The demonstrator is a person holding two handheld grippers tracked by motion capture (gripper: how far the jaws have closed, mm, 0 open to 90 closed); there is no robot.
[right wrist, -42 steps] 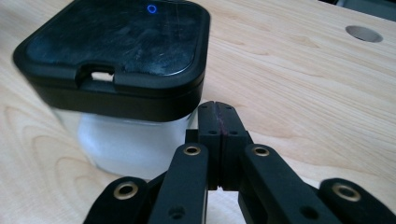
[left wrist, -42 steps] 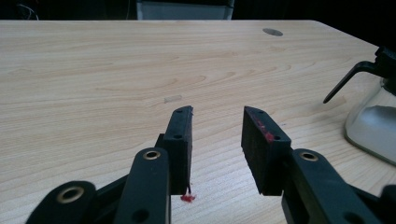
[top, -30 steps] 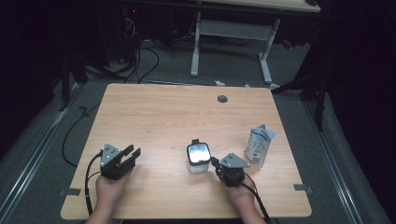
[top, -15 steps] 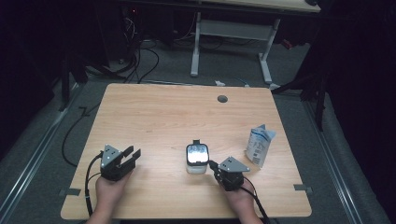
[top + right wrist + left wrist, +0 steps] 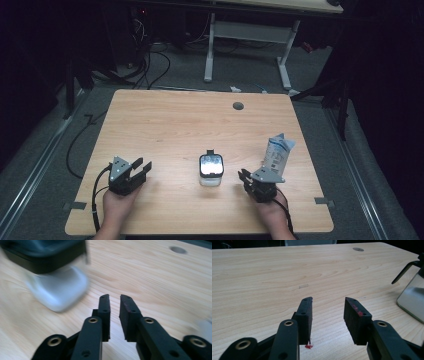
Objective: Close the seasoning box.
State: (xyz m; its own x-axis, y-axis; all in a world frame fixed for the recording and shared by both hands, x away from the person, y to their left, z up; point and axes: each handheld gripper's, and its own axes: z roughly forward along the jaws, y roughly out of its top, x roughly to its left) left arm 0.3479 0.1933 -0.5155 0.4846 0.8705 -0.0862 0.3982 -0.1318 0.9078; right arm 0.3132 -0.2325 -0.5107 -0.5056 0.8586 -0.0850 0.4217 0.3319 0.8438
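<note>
- High view: the wooden table (image 5: 200,125) carries a small clear container (image 5: 210,170) with a black-rimmed lid, standing near the front edge at about 6 o'clock from the table's middle. No writing on it can be read.
- High view: the left gripper (image 5: 134,171) sits at about 9 o'clock from the container, well apart from it, jaws spread with nothing between them.
- High view: the right gripper (image 5: 244,176) lies just beside the container at about 4 o'clock, not touching it; its jaws have just been opening and nothing is between them.
- High view: a white and blue pouch (image 5: 276,153) stands upright at about 1 o'clock from the right gripper (its print is too small to read). A round hole (image 5: 238,105) shows near the table's far edge.
- Left gripper view: the left gripper (image 5: 328,310) has its jaws parted over bare wood, red marks on the pads; the container (image 5: 413,300) is at 3 o'clock.
- Right gripper view: the right gripper (image 5: 114,303) shows a narrow gap, empty; the blurred container (image 5: 56,272) sits at 10 o'clock.
</note>
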